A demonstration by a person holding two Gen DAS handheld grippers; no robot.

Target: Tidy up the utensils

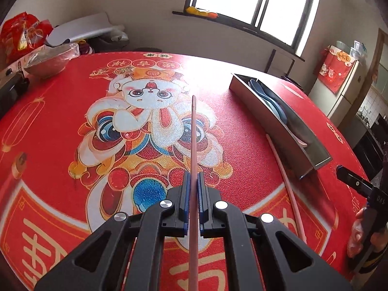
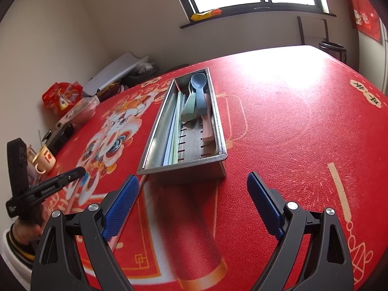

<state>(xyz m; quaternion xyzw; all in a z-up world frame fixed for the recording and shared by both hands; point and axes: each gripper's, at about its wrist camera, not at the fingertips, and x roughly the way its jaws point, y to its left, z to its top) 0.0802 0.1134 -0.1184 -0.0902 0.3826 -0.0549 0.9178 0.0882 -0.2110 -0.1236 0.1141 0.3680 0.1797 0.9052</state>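
My left tongs (image 1: 194, 181) pinch a pink chopstick (image 1: 194, 133), right tongs (image 2: 192, 195) spread; thin grip could let it pivot before the steel tray (image 2: 148, 145) ahead-right.

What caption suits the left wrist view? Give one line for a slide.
Left gripper shut on a pink chopstick, metal utensil tray and second chopstick to its right.

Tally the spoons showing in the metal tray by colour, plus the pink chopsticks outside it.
Blue spoon: 1
Green spoon: 1
Pink spoon: 1
Pink chopsticks: 2 (held chopstick in left gripper; loose chopstick on table)
Total: 5
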